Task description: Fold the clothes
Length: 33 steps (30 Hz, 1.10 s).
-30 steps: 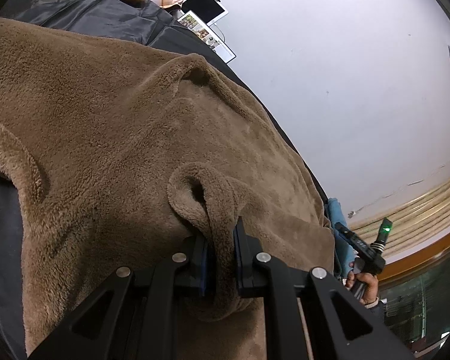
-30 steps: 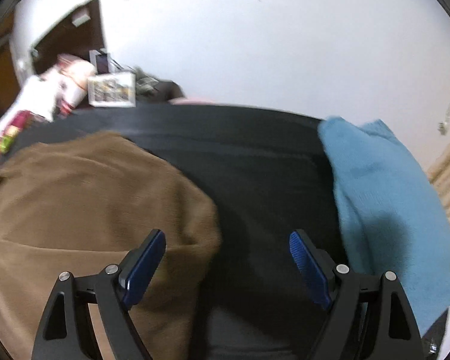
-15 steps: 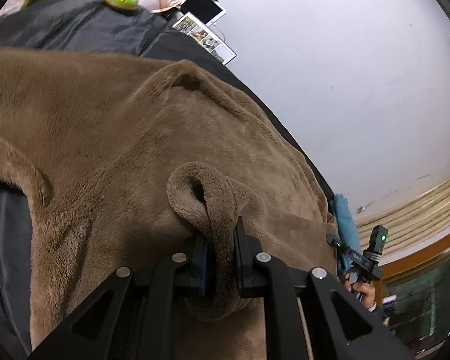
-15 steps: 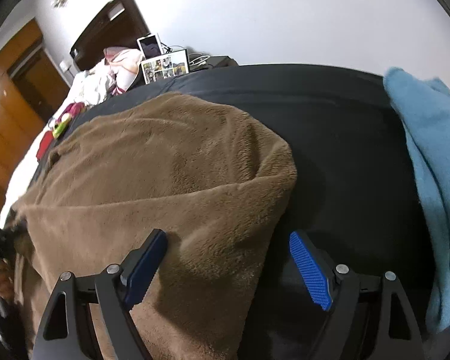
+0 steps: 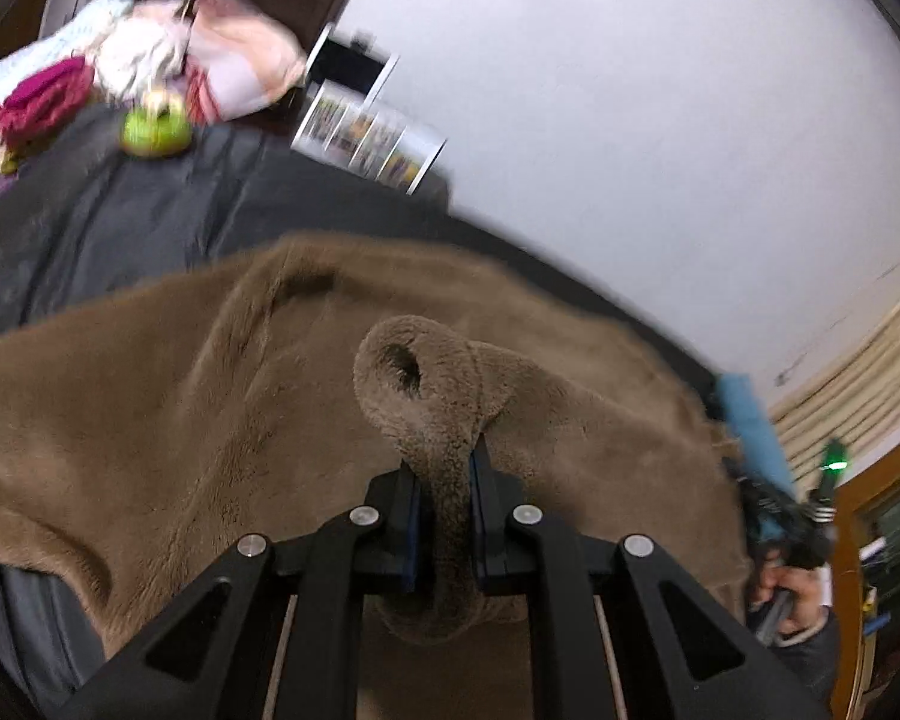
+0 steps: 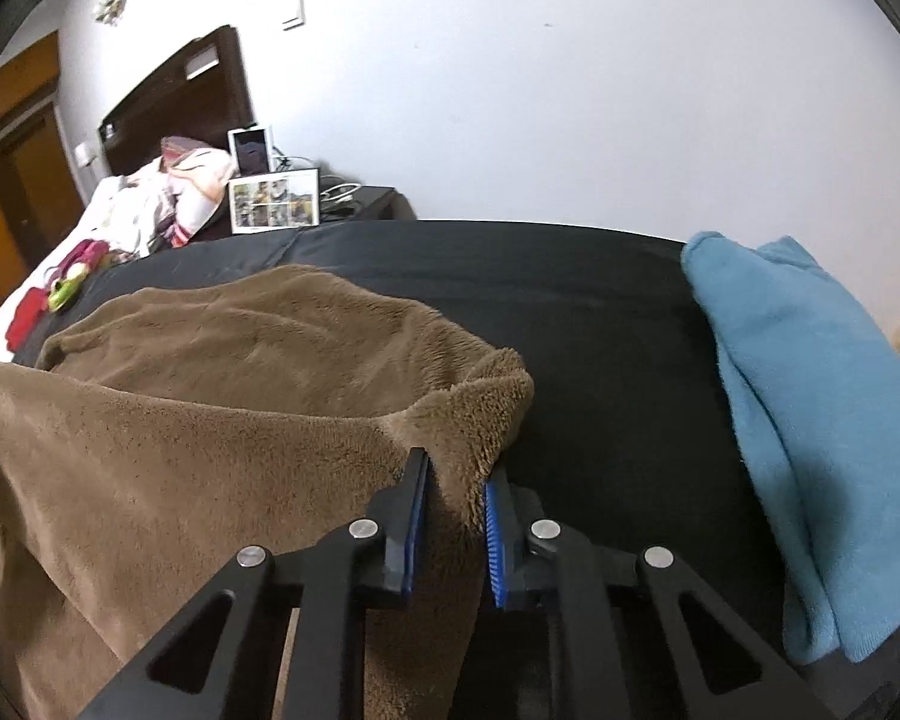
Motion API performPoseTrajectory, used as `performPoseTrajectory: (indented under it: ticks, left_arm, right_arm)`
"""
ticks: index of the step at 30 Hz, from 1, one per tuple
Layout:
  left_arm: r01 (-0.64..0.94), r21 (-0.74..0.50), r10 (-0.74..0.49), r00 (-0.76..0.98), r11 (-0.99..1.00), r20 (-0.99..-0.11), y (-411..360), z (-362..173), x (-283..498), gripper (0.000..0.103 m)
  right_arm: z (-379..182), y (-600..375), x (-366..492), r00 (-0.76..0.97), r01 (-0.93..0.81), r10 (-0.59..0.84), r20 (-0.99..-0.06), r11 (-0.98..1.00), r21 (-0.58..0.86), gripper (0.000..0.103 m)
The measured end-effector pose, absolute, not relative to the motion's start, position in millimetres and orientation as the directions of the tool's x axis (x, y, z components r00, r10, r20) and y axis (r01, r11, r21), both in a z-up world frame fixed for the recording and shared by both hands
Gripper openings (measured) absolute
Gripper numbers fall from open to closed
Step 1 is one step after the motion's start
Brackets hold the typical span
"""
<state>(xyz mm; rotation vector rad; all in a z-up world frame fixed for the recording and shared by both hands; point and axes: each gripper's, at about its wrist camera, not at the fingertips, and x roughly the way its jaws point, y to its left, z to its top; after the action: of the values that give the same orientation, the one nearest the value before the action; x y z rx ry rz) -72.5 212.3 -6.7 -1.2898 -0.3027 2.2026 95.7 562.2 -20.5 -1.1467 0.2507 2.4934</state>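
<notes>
A brown fleece garment (image 5: pixel 210 420) is spread over the black bed cover (image 5: pixel 120 222). My left gripper (image 5: pixel 444 480) is shut on a rolled fold of it, lifted off the bed. In the right wrist view the same brown garment (image 6: pixel 210 420) ends in a corner near the middle of the black cover (image 6: pixel 600 312). My right gripper (image 6: pixel 453 480) has its jaws closing on that corner, and both blue pads press on the fleece. In the left wrist view the right gripper (image 5: pixel 774 510) shows blurred at the garment's far right edge, held by a hand (image 5: pixel 792 594).
A folded blue garment (image 6: pixel 810 420) lies on the right of the bed. At the head end are a photo frame (image 6: pixel 274 208), a tablet (image 6: pixel 250 151), a pile of clothes (image 6: pixel 168 204), a green toy (image 5: pixel 153 129) and a dark headboard (image 6: pixel 174 96). A white wall runs behind.
My right gripper went from wide open over the brown corner to closed on it. My left gripper rose and rolled, carrying its fold of fleece higher.
</notes>
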Motion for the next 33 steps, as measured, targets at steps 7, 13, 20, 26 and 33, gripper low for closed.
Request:
performPoseTrajectory:
  ticks: [7, 13, 20, 26, 33]
  left_arm:
    - [-0.329, -0.379, 0.483, -0.343, -0.865, -0.806, 215.4, -42.0, -85.3, 0.031]
    - [-0.299, -0.295, 0.404, -0.431, -0.908, -0.807, 203.7, -23.6, -76.4, 0.055]
    - [-0.361, -0.294, 0.448, -0.486, -0.885, -0.751, 210.4, 4.9, -54.5, 0.068]
    - [-0.505, -0.253, 0.493, -0.427, -0.825, -0.758, 248.2, -6.8, -26.5, 0.073]
    - [-0.509, -0.057, 0.327, -0.458, -0.859, -0.827, 261.3, -29.1, -26.8, 0.061]
  right_arm:
    - [-32.0, 564.4, 89.1, -0.563, -0.419, 0.269, -0.781, -0.908, -0.01, 0.023]
    - [-9.0, 572.9, 110.7, -0.626, -0.465, 0.282, -0.727, -0.883, 0.057, 0.078]
    - [22.6, 521.7, 132.9, -0.717, -0.298, 0.159, -0.678, -0.95, 0.093, 0.078]
    - [-11.3, 473.3, 118.2, -0.631, -0.214, 0.098, -0.77, -0.976, 0.051, 0.078]
    - [-48.4, 486.3, 116.6, -0.557, -0.238, 0.138, -0.819, -0.971, -0.002, 0.078]
